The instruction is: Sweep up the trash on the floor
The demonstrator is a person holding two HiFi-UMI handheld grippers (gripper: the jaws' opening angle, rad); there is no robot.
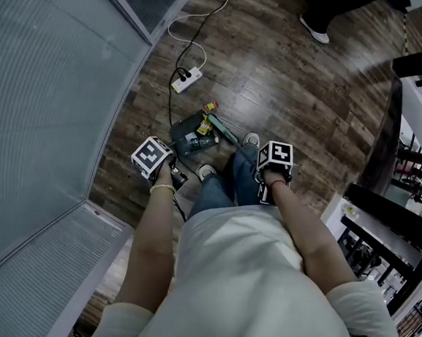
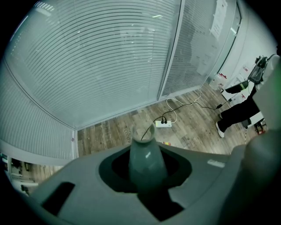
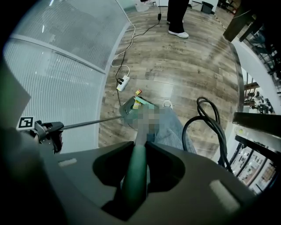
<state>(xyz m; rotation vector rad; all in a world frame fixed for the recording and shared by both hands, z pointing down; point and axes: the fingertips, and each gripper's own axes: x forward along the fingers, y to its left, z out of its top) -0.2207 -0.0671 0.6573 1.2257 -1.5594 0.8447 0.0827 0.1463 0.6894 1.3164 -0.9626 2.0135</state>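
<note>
One dustpan [image 1: 185, 135] sits on the wood floor [image 1: 292, 83] just ahead of the person's shoes, with a few yellow and red trash scraps [image 1: 204, 127] in it and at its far edge; one white power strip [image 1: 187, 79] lies beyond. The left gripper [image 2: 147, 173] is clamped on the dustpan's grey handle [image 2: 144, 156]. The right gripper [image 3: 137, 169] is clamped on the single green broom [image 3: 135, 176], whose head meets the pan.

Dark brown wood-plank floor [image 1: 299, 84], streaky grain. Pale blue-grey glass wall [image 1: 47, 113], fine horizontal stripes. Dark grey plastic dustpan [image 1: 184, 135]. Yellow and green trash scraps [image 1: 204, 127]. Green round broom handle [image 3: 135, 176]. Pale grey-green dustpan handle [image 2: 145, 165]. White power strip [image 1: 187, 79], black plugs. Blue denim jeans [image 1: 216, 190].
</note>
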